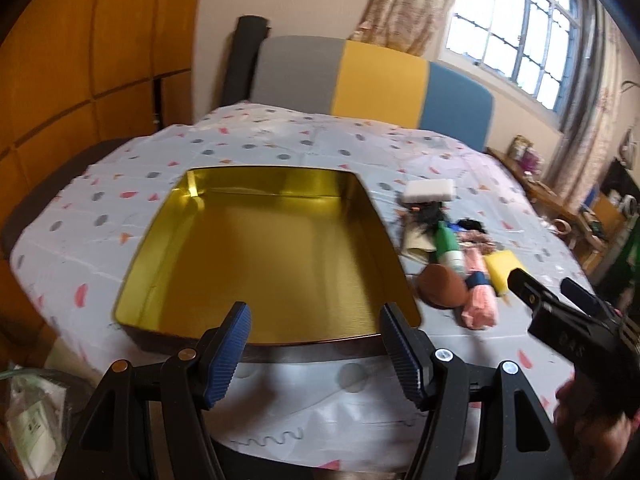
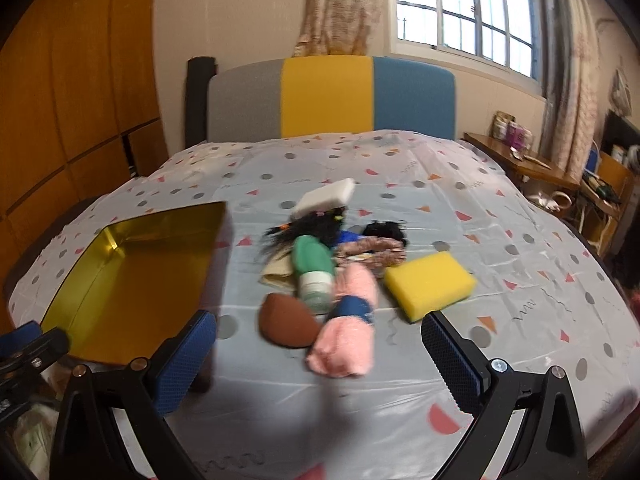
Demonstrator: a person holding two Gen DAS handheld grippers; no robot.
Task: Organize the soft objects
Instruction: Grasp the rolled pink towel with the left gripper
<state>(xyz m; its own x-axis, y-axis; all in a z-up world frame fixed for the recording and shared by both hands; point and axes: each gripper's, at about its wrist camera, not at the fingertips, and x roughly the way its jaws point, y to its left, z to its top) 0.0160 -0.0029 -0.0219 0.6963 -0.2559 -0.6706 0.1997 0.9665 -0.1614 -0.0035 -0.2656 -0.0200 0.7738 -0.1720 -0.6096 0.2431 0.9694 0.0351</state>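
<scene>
A gold tin box lies open and empty on the patterned sheet; in the right wrist view the same box is at the left. My left gripper hovers open at its near rim, nothing between the fingers. Right of the box lies a pile: a brown sponge, a pink rolled cloth with a blue band, a green bottle, a yellow sponge, a white sponge, black hair ties and a patterned scrunchie. My right gripper stands open just short of the pink cloth.
The bed has a grey, yellow and blue headboard. A wooden wardrobe stands at the left, a wooden side table with small items under the window at the right. A plastic bag lies beside the bed's near left corner.
</scene>
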